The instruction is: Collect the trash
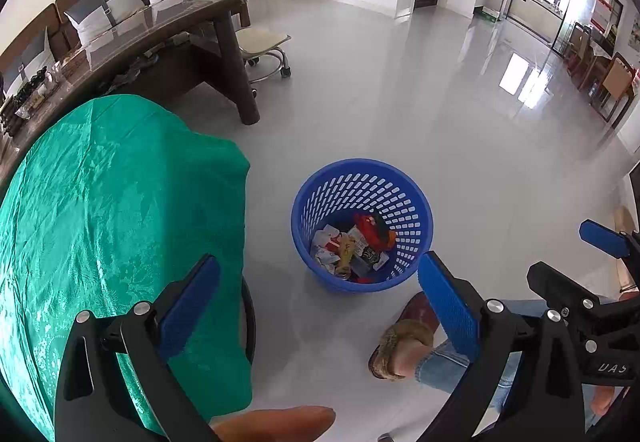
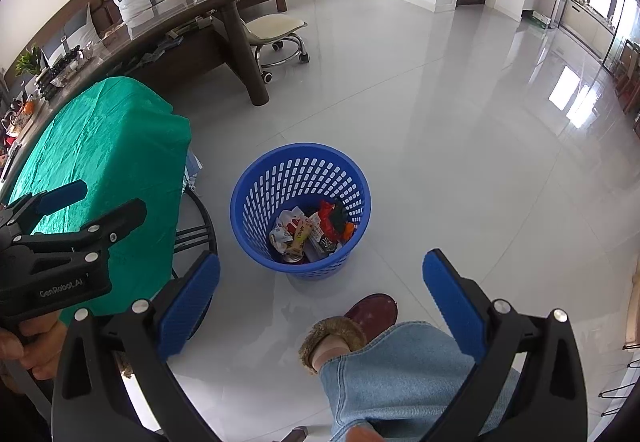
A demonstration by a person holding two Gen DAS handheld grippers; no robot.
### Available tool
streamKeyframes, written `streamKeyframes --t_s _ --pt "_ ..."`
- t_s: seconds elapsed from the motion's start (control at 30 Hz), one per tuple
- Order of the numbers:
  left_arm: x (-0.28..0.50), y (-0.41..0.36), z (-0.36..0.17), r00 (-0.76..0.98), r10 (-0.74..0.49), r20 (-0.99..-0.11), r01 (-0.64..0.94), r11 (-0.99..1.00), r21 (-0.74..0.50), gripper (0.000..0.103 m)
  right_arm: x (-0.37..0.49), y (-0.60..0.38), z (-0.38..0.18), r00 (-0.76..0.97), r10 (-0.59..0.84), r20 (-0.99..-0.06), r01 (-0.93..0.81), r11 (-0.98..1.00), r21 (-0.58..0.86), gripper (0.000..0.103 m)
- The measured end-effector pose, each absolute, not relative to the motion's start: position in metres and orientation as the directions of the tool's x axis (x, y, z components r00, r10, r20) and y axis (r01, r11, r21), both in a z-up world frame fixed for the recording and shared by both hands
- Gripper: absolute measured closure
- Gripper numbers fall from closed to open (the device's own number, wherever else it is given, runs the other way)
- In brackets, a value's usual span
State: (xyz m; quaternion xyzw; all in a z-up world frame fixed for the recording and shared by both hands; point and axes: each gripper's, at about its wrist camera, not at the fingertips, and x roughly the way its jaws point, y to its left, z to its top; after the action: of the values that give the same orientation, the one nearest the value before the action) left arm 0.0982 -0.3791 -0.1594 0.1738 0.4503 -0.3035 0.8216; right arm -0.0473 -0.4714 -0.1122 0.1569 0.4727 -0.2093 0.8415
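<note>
both the left gripper (image 1: 320, 298) and right gripper (image 2: 320, 294) are hanging with fingers wide apart, carrying nothing. the trash (image 2: 308, 232) is lying inside the blue basket (image 2: 256, 177) on the floor beside the green-covered worktop (image 1: 100, 201). the collecting is looking finished; next calls for checking for leftovers.

We see a blue slotted basket (image 1: 362, 226) holding red, white and yellow trash (image 1: 352, 246), beside a green leaf-patterned cloth (image 1: 112, 209). Our gripper pads (image 2: 190, 300) are blue on black frames; the floor (image 1: 400, 101) is glossy pale grey.

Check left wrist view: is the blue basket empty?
No, the blue basket holds crumpled wrappers at its bottom.
</note>
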Motion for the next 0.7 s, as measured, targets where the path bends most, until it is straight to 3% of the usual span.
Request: streamKeyframes --t_s 0.7 --pt "0.0989 -0.383 -0.1606 0.411 -0.336 -0.848 0.656 0.754 0.019 0.005 -0.0457 -0.4732 -0.1166 0.465 -0.197 -0.863 0.494 0.867 0.068 0.005"
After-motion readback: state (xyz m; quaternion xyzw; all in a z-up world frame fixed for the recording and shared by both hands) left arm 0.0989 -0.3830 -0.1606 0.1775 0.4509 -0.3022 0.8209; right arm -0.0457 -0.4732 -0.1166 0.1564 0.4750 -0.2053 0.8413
